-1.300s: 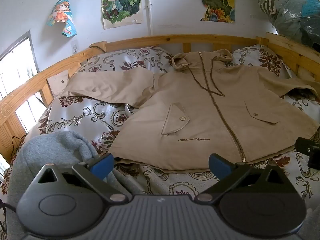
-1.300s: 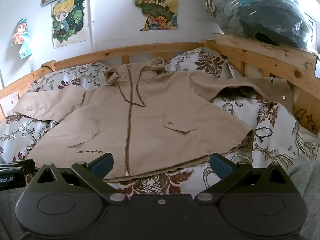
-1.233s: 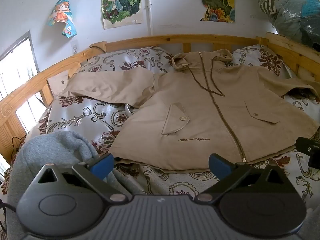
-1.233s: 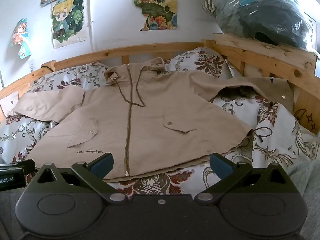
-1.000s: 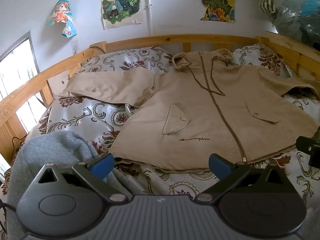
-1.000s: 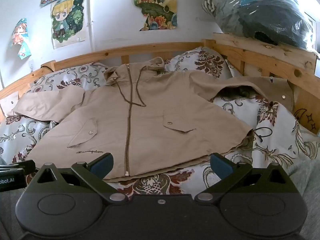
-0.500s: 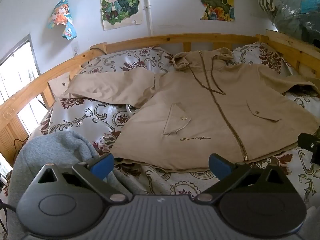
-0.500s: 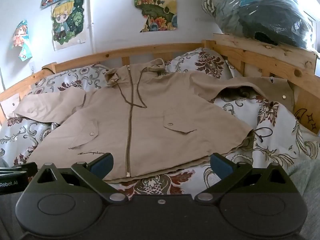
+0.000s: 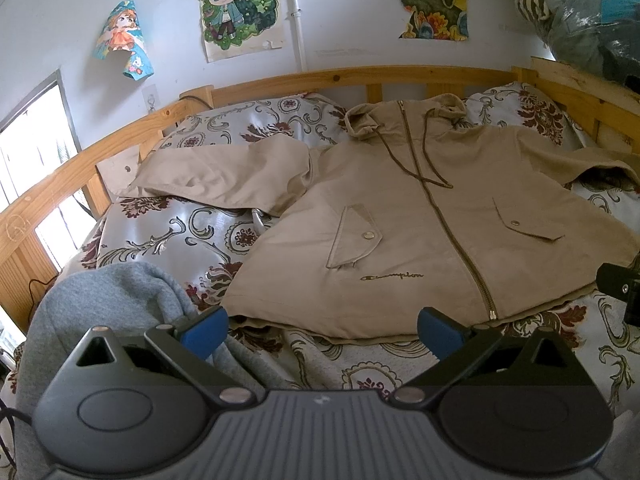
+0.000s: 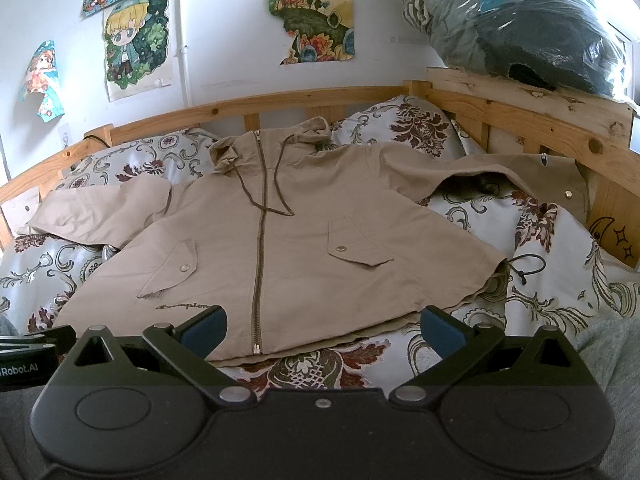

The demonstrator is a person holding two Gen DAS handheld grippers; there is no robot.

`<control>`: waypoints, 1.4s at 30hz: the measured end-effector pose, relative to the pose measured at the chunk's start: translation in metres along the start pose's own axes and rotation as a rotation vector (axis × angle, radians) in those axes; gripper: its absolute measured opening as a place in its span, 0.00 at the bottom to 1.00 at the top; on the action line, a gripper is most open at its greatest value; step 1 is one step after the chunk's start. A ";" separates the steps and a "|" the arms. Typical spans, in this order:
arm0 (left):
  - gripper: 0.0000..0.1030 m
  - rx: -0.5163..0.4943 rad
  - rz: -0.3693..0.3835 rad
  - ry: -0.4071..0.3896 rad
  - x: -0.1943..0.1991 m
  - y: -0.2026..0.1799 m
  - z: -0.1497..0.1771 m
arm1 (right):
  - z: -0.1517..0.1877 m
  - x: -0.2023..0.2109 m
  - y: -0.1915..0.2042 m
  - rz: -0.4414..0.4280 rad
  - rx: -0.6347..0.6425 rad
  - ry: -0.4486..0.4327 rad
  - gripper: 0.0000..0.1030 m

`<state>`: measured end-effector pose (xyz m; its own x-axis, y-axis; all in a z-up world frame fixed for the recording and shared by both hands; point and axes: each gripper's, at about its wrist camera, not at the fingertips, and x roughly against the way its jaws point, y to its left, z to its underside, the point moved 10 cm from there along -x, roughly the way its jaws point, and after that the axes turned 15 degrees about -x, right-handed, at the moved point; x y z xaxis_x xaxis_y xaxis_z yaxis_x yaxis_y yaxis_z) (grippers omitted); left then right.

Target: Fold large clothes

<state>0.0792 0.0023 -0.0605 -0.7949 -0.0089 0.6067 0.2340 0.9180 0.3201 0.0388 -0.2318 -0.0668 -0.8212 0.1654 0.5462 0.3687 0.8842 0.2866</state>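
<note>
Jacket (image 9: 420,232) flat on bed (image 9: 192,232), unfolded.
Both claws, left (image 9: 322,326) & right (image 10: 323,326), wide, empty; we'd pinch hem corners evenly.

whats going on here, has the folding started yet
Not yet. A person holds two grippers over a bed where a tan zip-up hooded jacket lies spread flat, front up, sleeves out to the sides. The left gripper and right gripper are both open and empty, hovering just short of the jacket's bottom hem. A grey sweatshirt sits bunched beside the left gripper.
</note>
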 end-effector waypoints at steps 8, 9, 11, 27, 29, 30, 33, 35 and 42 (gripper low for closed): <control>0.99 -0.002 -0.003 0.005 0.000 0.000 0.000 | -0.001 0.000 -0.001 -0.001 -0.003 -0.003 0.99; 0.99 0.000 -0.003 0.006 0.000 0.002 0.001 | -0.001 0.000 -0.001 -0.001 -0.005 -0.004 0.99; 0.99 0.004 -0.001 0.008 0.001 0.003 0.000 | -0.001 0.000 0.001 -0.001 -0.008 -0.003 0.99; 0.99 -0.020 0.106 -0.043 -0.008 -0.012 -0.049 | -0.030 0.020 -0.007 -0.039 -0.125 0.012 0.99; 0.99 -0.035 0.117 -0.060 -0.012 -0.016 -0.062 | -0.044 0.029 -0.012 -0.017 -0.109 -0.039 0.99; 0.99 -0.044 0.124 -0.068 -0.014 -0.018 -0.069 | -0.052 0.033 -0.015 -0.012 -0.103 -0.068 0.99; 0.99 -0.081 0.150 -0.088 -0.021 -0.028 -0.091 | -0.083 0.048 -0.029 0.008 -0.070 -0.158 0.99; 0.99 -0.096 0.176 -0.124 -0.024 -0.033 -0.108 | -0.102 0.056 -0.042 0.031 -0.009 -0.165 0.99; 0.99 -0.154 0.188 -0.162 -0.065 -0.048 -0.150 | -0.151 0.080 -0.124 0.248 0.058 -0.309 0.99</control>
<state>0.2032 -0.1010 -0.0063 -0.8056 0.2308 0.5456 0.4585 0.8262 0.3274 -0.0065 -0.3938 0.0604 -0.8059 0.4926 0.3285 0.5542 0.8228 0.1257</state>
